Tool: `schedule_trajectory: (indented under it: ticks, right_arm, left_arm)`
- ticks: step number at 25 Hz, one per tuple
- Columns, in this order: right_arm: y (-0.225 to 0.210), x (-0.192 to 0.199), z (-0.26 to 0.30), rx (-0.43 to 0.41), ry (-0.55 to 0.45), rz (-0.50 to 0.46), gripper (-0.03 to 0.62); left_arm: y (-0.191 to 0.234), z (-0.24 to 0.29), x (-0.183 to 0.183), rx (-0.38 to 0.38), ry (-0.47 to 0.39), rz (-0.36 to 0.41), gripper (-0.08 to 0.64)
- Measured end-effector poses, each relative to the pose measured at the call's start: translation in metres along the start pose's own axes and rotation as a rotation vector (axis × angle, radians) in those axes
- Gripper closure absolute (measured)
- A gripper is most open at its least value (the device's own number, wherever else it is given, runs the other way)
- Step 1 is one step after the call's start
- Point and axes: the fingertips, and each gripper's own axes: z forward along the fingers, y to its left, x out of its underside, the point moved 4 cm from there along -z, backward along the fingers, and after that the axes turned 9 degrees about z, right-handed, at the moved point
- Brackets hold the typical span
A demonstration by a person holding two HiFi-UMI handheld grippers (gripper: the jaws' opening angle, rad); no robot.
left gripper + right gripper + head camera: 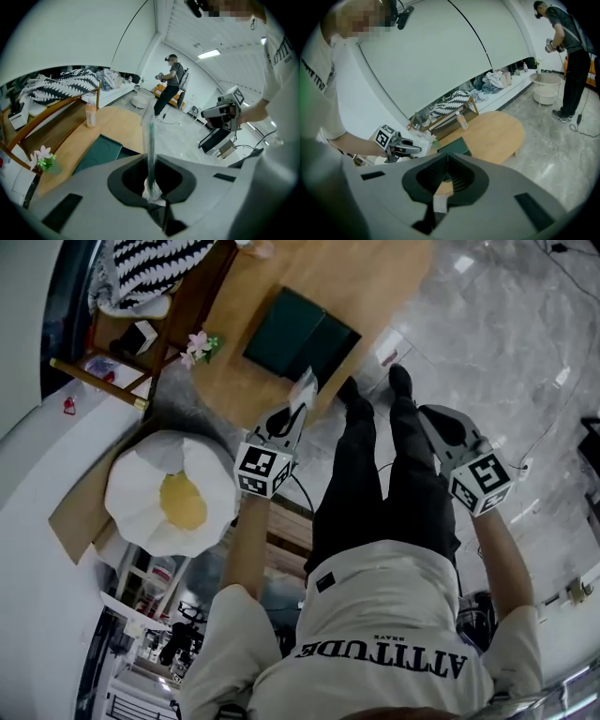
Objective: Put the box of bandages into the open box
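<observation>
The box of bandages is a thin flat pack, seen edge-on and upright, with my left gripper shut on its lower end. In the head view that gripper hangs over the near edge of the round wooden table, the pack sticking out ahead of it. The open box is dark green and lies flat on the table just beyond; it also shows below the pack. My right gripper hangs over the floor to the right, its jaws together with nothing between them.
A pink flower and a bottle stand on the table's left side. A wooden rack with striped cloth is behind it. A white round seat sits left of my legs. Another person works across the room.
</observation>
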Motion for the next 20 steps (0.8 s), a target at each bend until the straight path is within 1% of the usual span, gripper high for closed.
schedule_trajectory:
  ticks: [11,20]
  right_arm:
    - [-0.039,0.038,0.045,-0.003,0.011,0.097,0.569]
    - [-0.060,0.069,0.065,-0.006,0.006,0.171,0.569]
  left_arm:
    - [0.028,0.076,0.052,0.057,0.112,0.003,0.520]
    - [0.049,0.136,0.104,0.079,0.240,0.013,0.520]
